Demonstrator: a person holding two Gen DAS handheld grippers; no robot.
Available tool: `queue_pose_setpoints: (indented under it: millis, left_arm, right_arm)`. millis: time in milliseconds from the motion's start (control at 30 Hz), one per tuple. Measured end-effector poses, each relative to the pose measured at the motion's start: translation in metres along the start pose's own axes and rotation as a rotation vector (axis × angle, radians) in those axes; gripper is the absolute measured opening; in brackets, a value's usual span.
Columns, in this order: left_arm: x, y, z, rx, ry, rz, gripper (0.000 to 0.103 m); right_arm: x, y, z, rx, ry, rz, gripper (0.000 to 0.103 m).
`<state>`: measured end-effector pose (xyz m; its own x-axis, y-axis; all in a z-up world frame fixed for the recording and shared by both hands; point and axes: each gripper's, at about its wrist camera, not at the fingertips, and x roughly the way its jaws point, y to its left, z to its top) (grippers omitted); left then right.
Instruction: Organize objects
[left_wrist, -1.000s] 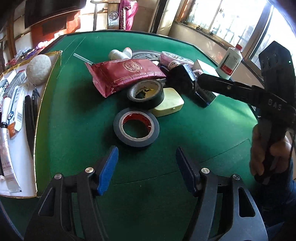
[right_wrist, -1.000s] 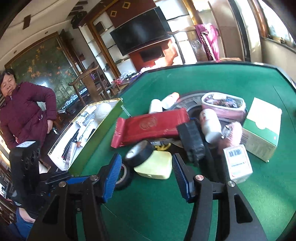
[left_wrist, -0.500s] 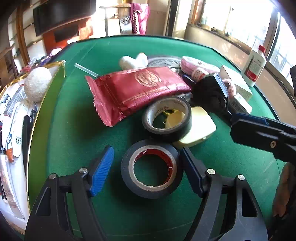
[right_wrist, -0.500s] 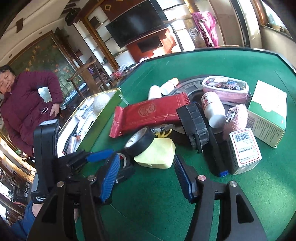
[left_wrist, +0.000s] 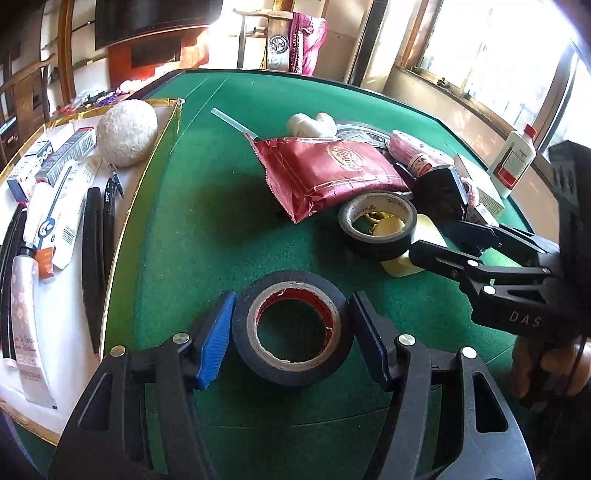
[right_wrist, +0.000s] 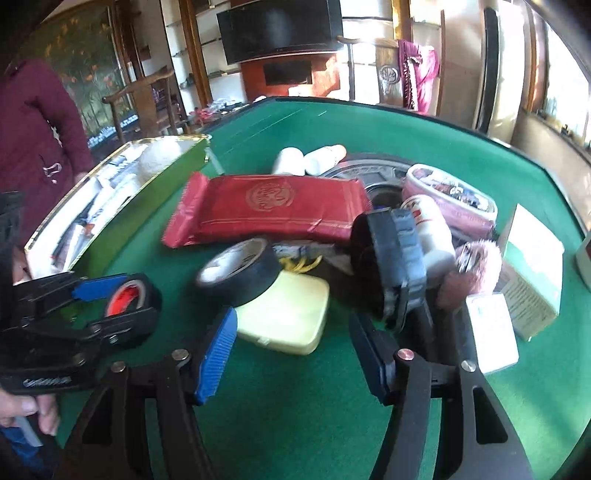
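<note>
A: Position of the black tape roll (left_wrist: 291, 373)?

B: Lay flat on the green table (left_wrist: 207, 229), near edge, red-lined core facing up. Sat squarely between the fingers of the left gripper (left_wrist: 292, 314).

A: Status of those tongs?

B: Had just been narrowing. Both blue pads (left_wrist: 216, 339) looked to meet the roll's outer wall, one on each side; recorded as clenched on the roll. Roll not lifted, bottom edge flat on the felt.

A: Right gripper (right_wrist: 292, 325)?

B: Released. Had just been widening, nothing between the pads. Pointed down at the pile, with the pale yellow case (right_wrist: 284, 317) just ahead of the gap and close to the left-hand pad. Seen from the left wrist, held by a hand (left_wrist: 546, 365) at the frame's right edge.

A: Neighbours of the case?

B: Second black tape roll (left_wrist: 376, 240) leaned on top of the case, tilted. Red foil packet (left_wrist: 325, 173) just behind, touching that roll. Pink pouch (right_wrist: 450, 199) and white cartons further right, crowded together; details blurred.

A: Further out?

B: Gold-rimmed box (left_wrist: 155, 158) at the table's left, well apart from the gripped roll. Held a pale rough ball (left_wrist: 127, 133), tubes and pens. White bottle with red label (left_wrist: 511, 158) stood off the felt near the window. Person in a maroon coat (right_wrist: 33, 140) stood beyond the box.
</note>
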<state>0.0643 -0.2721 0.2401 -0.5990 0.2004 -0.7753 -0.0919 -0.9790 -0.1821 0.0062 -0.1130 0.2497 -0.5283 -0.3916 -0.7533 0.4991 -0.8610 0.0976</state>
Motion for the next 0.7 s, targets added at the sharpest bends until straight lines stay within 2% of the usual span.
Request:
queue_pose_setpoints:
  millis: [67,133,167,200,233,333,400,433,567,700]
  left_arm:
    - [0.0,0.002,0.001,-0.005,-0.002,-0.007,0.063]
    - [0.002,0.002,0.002,-0.005,-0.002,-0.008,0.063]
    - [0.002,0.002,0.002,-0.004,-0.002,-0.005,0.062]
    - [0.003,0.003,0.004,-0.012,-0.005,0.0,0.062]
    - [0.003,0.004,0.004,-0.016,-0.007,-0.005,0.062]
    - [0.003,0.003,0.004,-0.01,-0.007,0.003,0.062]
    - [0.003,0.002,0.004,-0.005,-0.006,0.01,0.062]
    - [0.003,0.001,0.004,-0.001,-0.005,0.017,0.062]
    - [0.003,0.001,0.003,0.031,0.012,0.084,0.063]
    - [0.003,0.0,0.001,0.048,0.013,0.099,0.063]
  right_arm:
    - [0.006,-0.008,0.002,0.04,0.019,0.066,0.071]
    - [0.008,-0.005,-0.001,0.052,0.057,0.181,0.073]
    - [0.006,0.003,-0.005,0.023,0.094,0.257,0.073]
    - [0.002,0.011,-0.008,-0.016,0.119,0.342,0.067]
    - [-0.006,0.017,-0.011,-0.055,0.121,0.395,0.067]
    - [-0.018,0.012,-0.009,-0.097,0.084,0.397,0.067]
    - [-0.017,0.007,-0.006,-0.119,0.063,0.316,0.068]
    - [-0.014,0.005,-0.006,-0.105,0.06,0.289,0.068]
    - [-0.005,0.003,-0.004,-0.05,0.06,0.289,0.068]
    - [0.004,0.008,0.005,-0.006,0.053,0.277,0.068]
